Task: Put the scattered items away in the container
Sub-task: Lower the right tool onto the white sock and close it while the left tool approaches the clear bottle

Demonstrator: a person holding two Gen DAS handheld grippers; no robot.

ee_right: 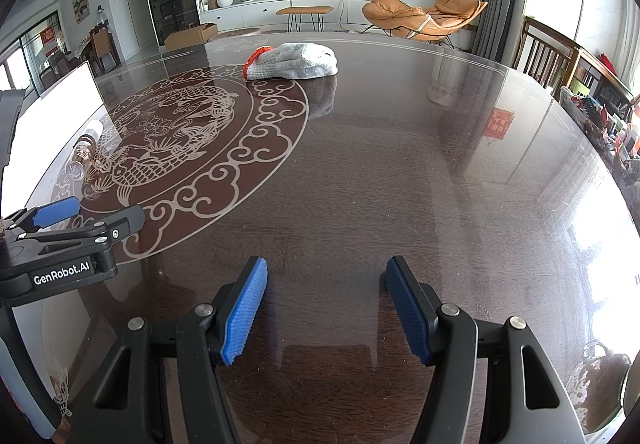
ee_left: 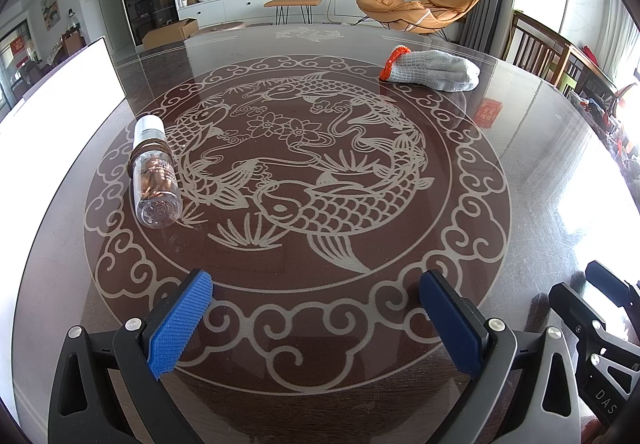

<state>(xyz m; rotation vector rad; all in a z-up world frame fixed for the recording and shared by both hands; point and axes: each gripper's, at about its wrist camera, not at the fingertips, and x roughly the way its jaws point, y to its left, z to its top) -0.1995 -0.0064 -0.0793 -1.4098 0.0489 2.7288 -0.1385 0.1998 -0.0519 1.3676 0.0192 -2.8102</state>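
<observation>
Bottle (ee_left: 154, 172): small, clear, pale cap, brown contents, cord wound round the neck; lies on its side on the table (ee_left: 520, 172), on the left rim of the etched fish medallion, close beside the container.
Glove (ee_left: 434, 69): grey knit, orange cuff; lies flat at the far right of the medallion, well apart from the bottle.
Container (ee_left: 64, 84): white, at the table's left edge; only one bright wall shows, inside not visible.
Left gripper (ee_left: 316, 318): jaws spread, nothing between them, above the medallion's near border.
Right gripper (ee_right: 326, 314): jaws spread, nothing between them, above bare table to the right.
Step, as judged: the start; both items lie loose, none yet picked.
Next move, as judged: left gripper to the bottle, pinching across its round body, which may roll; glove suits the right gripper.
</observation>
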